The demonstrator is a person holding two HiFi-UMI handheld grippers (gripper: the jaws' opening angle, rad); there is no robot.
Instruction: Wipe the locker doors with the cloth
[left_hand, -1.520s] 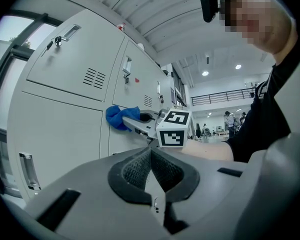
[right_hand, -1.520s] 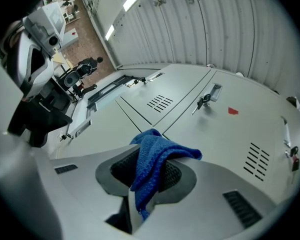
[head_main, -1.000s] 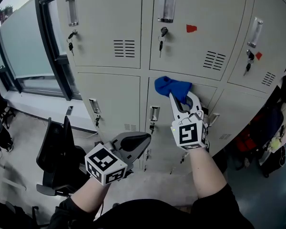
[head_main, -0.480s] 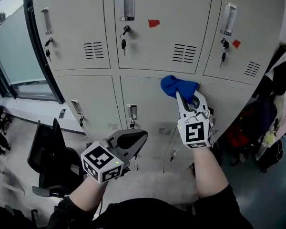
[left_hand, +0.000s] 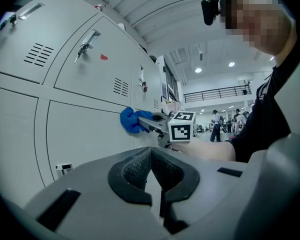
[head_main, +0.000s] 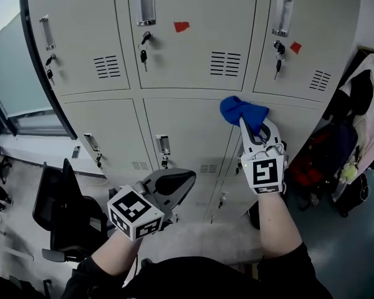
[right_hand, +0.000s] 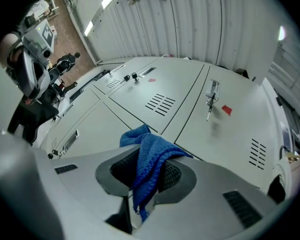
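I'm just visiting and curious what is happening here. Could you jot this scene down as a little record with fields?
Setting: grey metal locker doors in two rows, keys hanging in locks
Cleaning tool: blue knitted cloth
Right gripper: jaws shut on the cloth, holding it at the seam between the lower middle and lower right doors
Left gripper: jaws together, nothing between them, held low and off the doors
Also there: black office chair on the floor at left

Locker doors [head_main: 193, 61]: matt grey painted metal, smooth, w/ shiny chrome handles [head_main: 144, 2]. Cloth [head_main: 240, 109]: blue knit fabric, fuzzy n rough. Right gripper [head_main: 254, 129]: matt grey plastic.
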